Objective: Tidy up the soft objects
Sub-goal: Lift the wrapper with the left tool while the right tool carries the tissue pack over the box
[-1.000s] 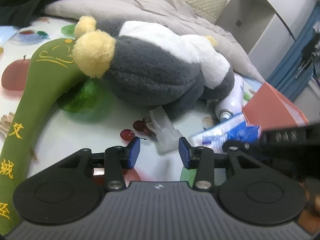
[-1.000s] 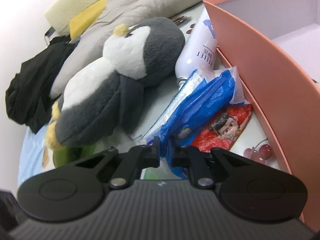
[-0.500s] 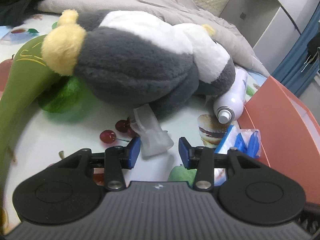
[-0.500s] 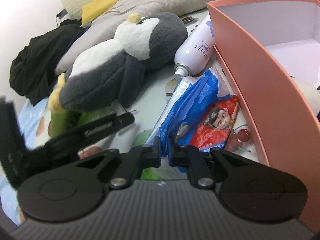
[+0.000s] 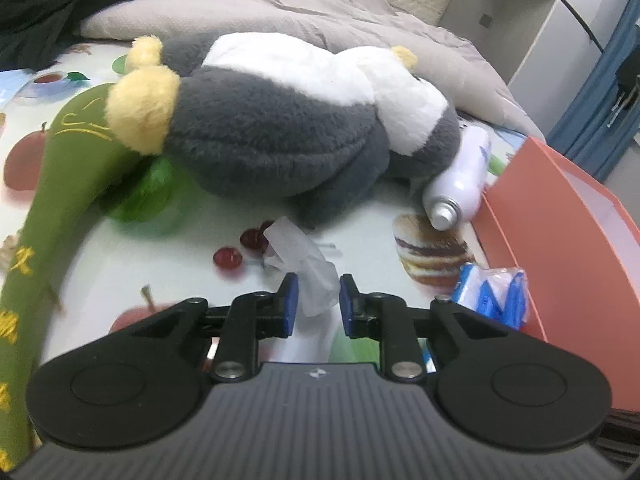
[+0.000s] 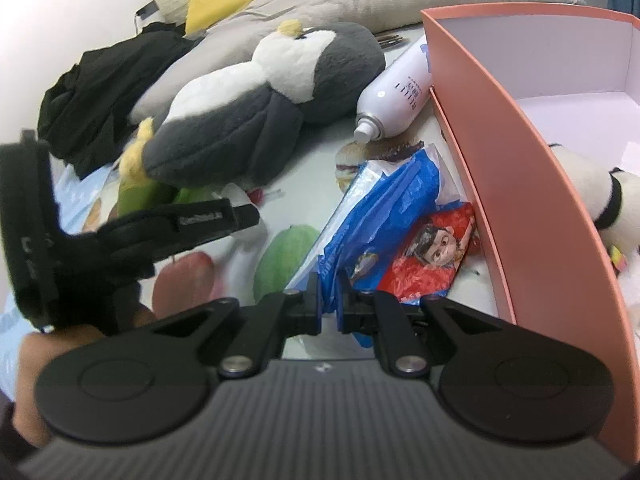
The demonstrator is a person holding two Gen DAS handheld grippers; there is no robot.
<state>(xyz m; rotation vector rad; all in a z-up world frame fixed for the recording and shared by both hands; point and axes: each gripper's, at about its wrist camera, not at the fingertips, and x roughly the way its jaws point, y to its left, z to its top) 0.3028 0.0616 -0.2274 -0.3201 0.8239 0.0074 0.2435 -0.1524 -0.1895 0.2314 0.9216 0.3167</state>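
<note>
Fruit-printed bench cover (image 5: 100, 264), crowded with soft goods and packets.

Nearest, left hand-held gripper (image 5: 314, 302): jaws closing around a crumpled white tissue (image 5: 302, 260) that lies between the blue pads; the pads do not yet press it.

Right hand-held gripper (image 6: 329, 303): clenched on the lower edge of a blue plastic packet (image 6: 384, 204), which lies just beside the wall of a salmon-pink box (image 6: 520, 184). A red cartoon-printed packet (image 6: 432, 256) lies against the blue one, at the foot of the box wall.

Middle ground: a white spray can (image 5: 462, 184) on its side, nozzle toward the cameras, touching the box corner. A grey-and-white penguin plush (image 5: 280, 136) lies on its side, its yellow foot resting on a green embroidered cushion (image 5: 60, 184).

Inside the box: a white plush toy with a black band (image 6: 592, 188).

Farthest: grey quilt (image 5: 320, 12) and black garment (image 6: 108, 80).
</note>
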